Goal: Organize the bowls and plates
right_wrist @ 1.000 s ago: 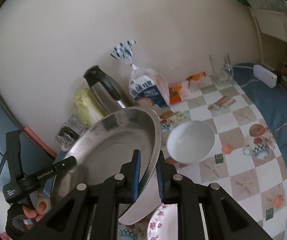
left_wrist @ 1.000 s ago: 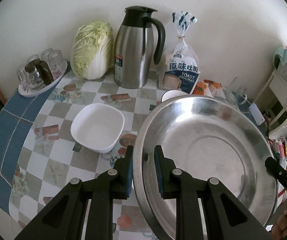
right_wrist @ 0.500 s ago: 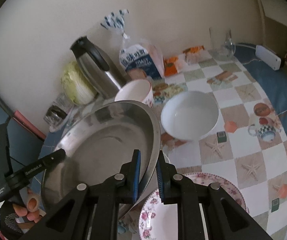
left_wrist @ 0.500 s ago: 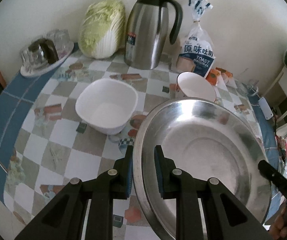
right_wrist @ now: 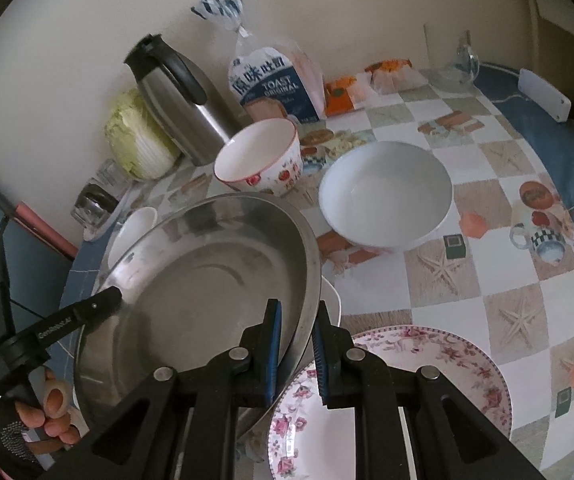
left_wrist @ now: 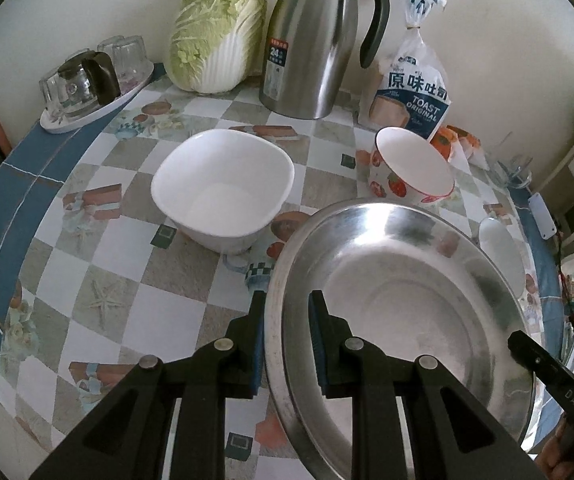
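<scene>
**Over the checked tablecloth, steel basin pinched from both sides**

At lower centre of each wrist view, the left gripper and right gripper clamp opposite rims of the stainless steel basin. Upper left sits a white square bowl, right a strawberry bowl; the floral plate lies lower right.

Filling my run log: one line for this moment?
left tongs: shut on steel basin rim | right tongs: shut on opposite rim | basin above floral plate

Each black gripper has blue pads, silver screws and angular cut-out arms; the hand wears a dark mesh glove.
</scene>
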